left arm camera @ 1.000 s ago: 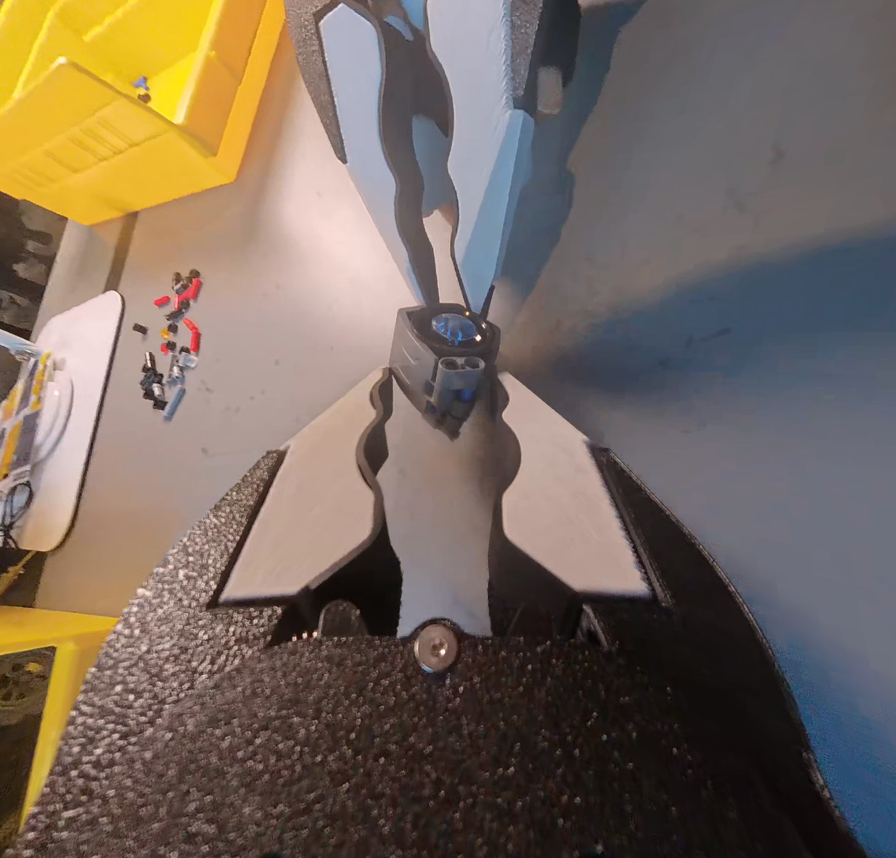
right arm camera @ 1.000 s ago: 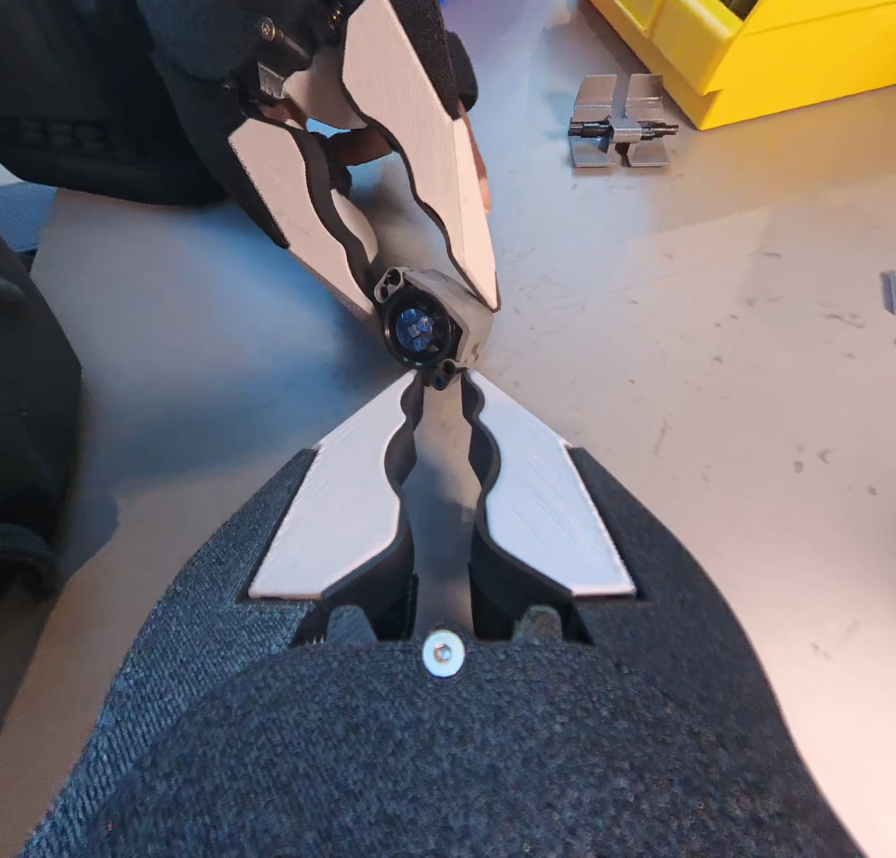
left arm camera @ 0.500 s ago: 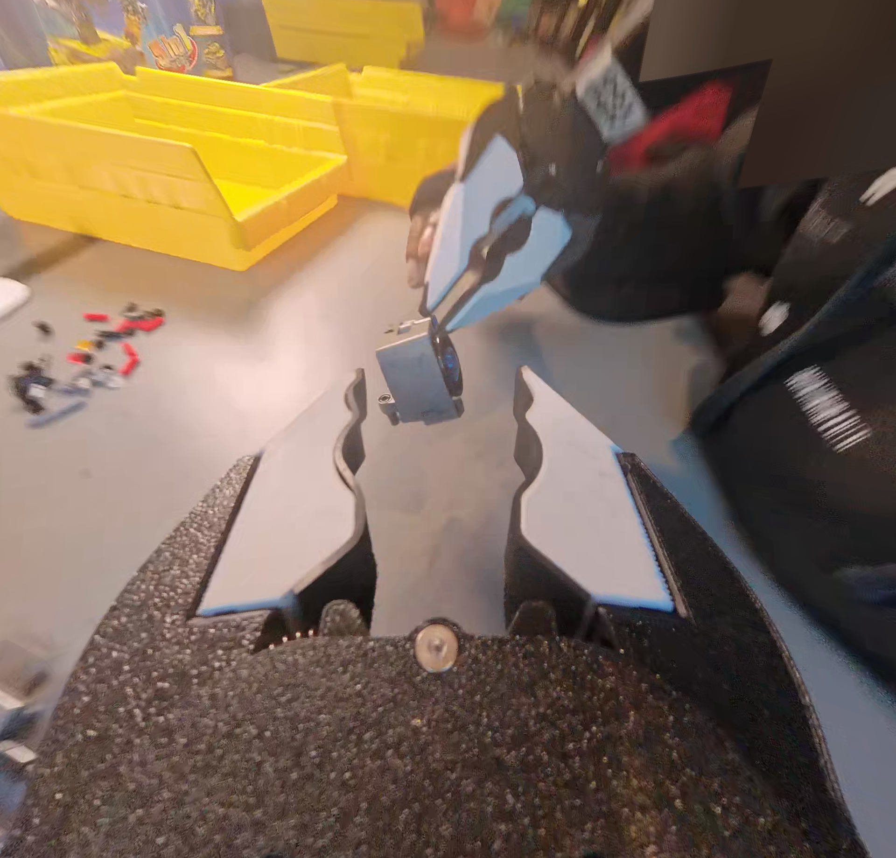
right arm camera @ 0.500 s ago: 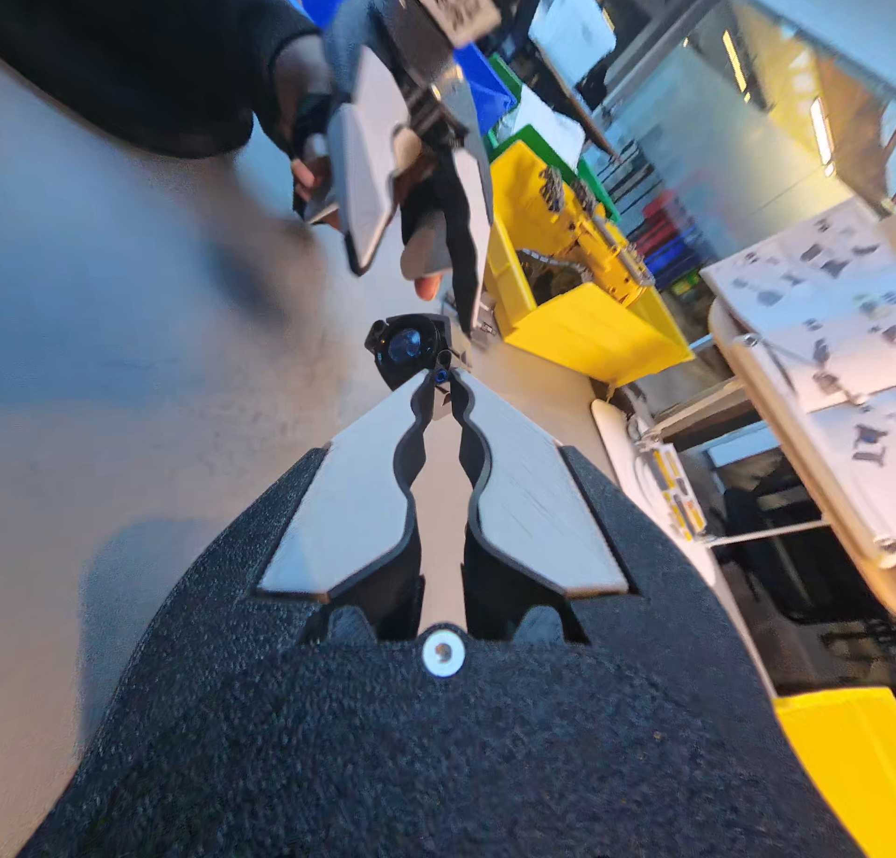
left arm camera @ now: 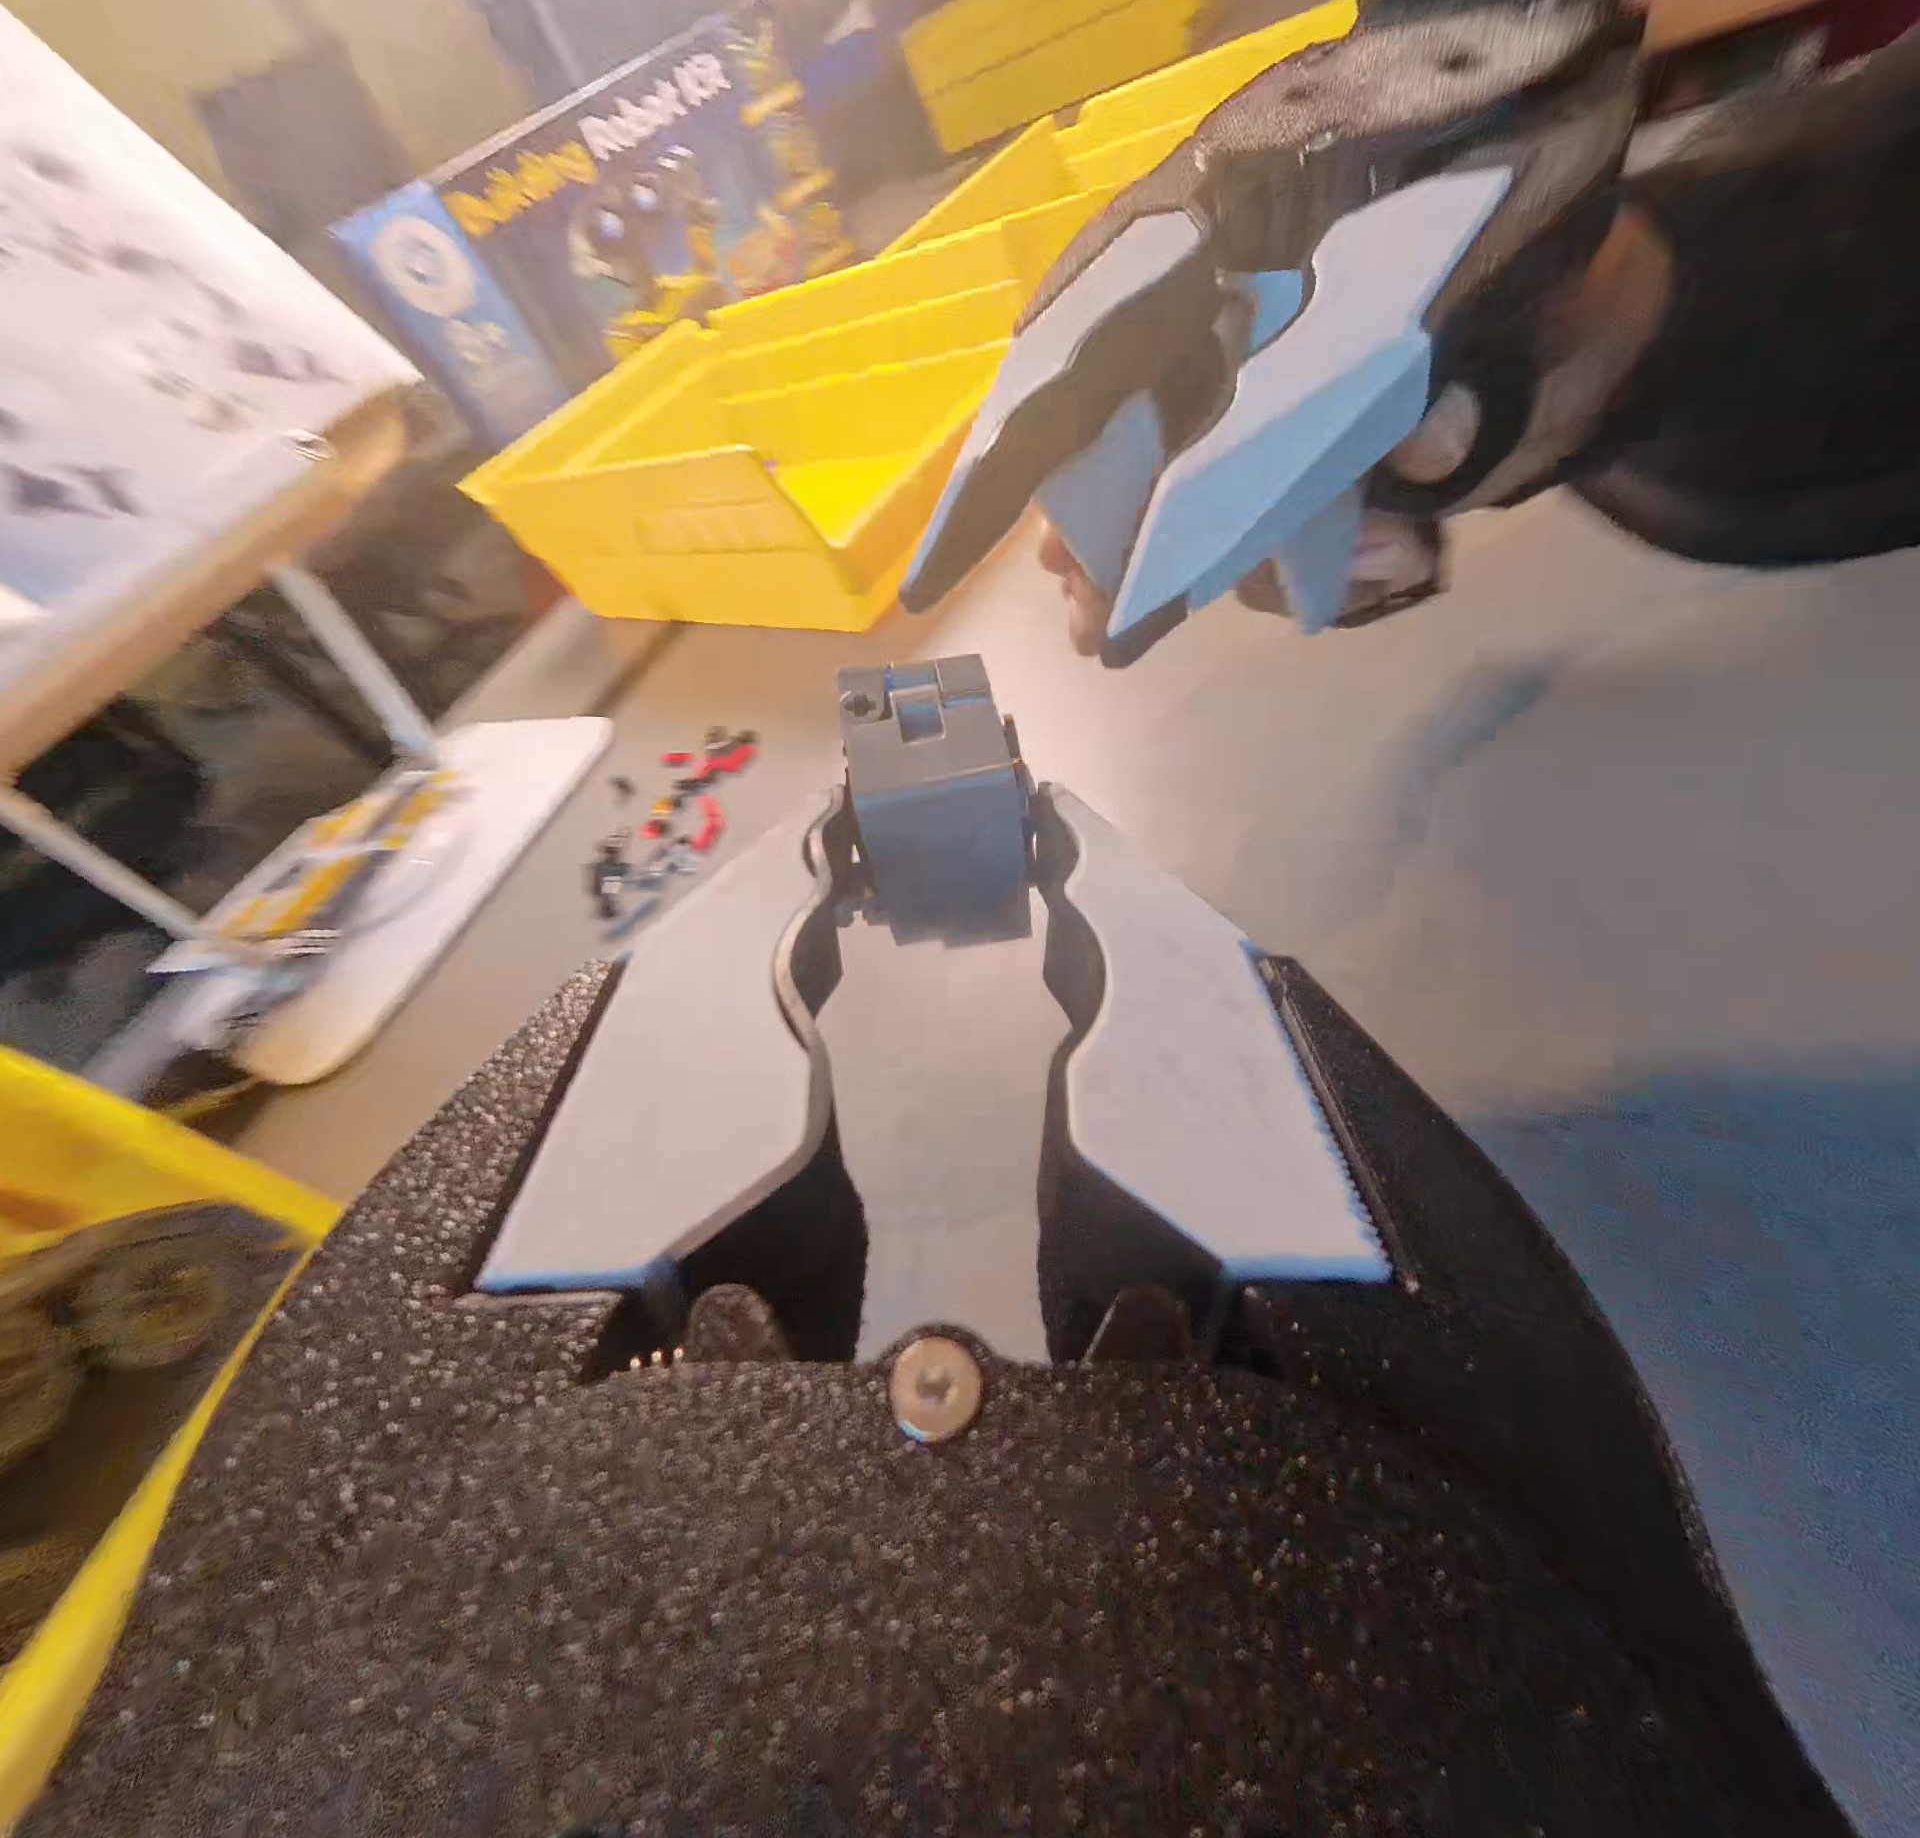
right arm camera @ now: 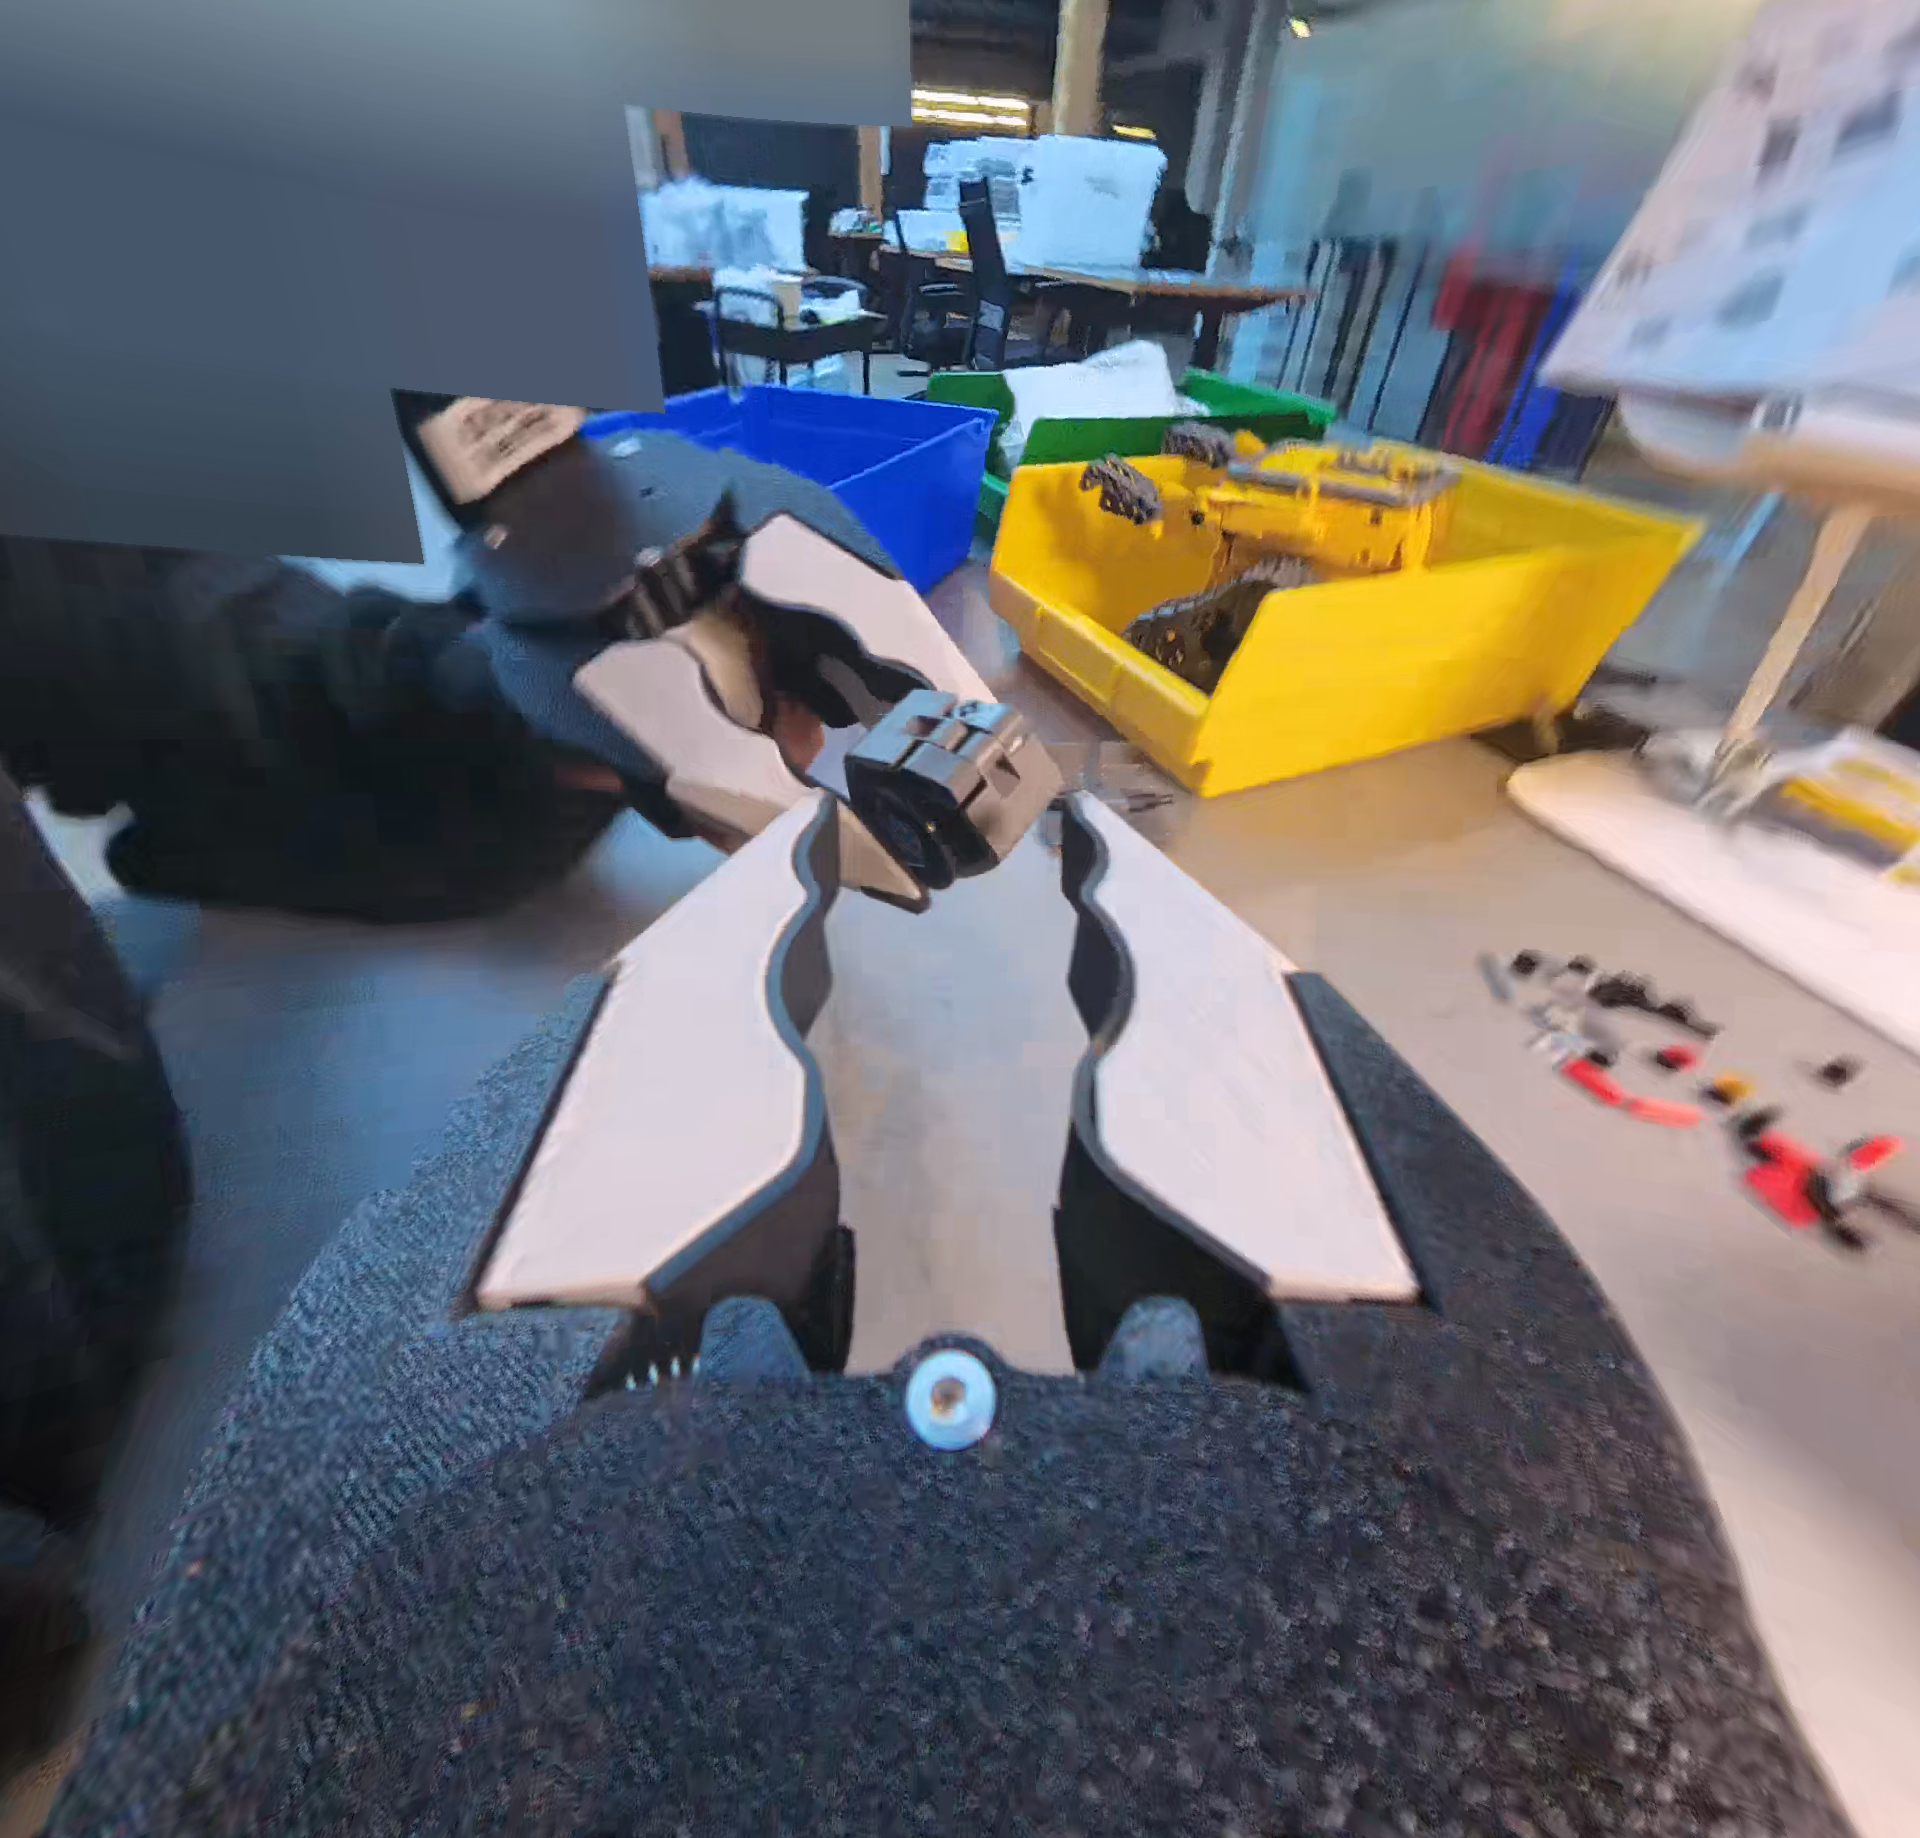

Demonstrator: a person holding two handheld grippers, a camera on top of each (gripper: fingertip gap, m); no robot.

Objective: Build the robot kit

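A dark grey motor block (left arm camera: 928,786) with a round blue-centred end sits between the fingertips of my left gripper (left arm camera: 935,817), which is shut on its sides and holds it above the grey table (left arm camera: 1351,853). In the right wrist view the same block (right arm camera: 951,786) hangs just ahead of my right gripper (right arm camera: 945,824), whose jaws stand apart on either side without touching it. The left gripper's fingers (right arm camera: 707,739) clamp the block from the left. The right gripper (left arm camera: 1018,614) also shows in the left wrist view, above and behind the block, empty.
A pile of small red and black parts (left arm camera: 681,817) lies on the table, also in the right wrist view (right arm camera: 1714,1092). Yellow bins (left arm camera: 790,500) stand behind; one (right arm camera: 1351,687) holds a tracked yellow model. A blue bin (right arm camera: 852,458), a white stand base (left arm camera: 416,853) and a person's dark sleeve (right arm camera: 260,708) are near. Less than 4 cm separates the two grippers' tips.
The block passed between grippers: the right held it half a second ago with the left open; now the left is shut on it and the right has opened. Both grippers tilted up.
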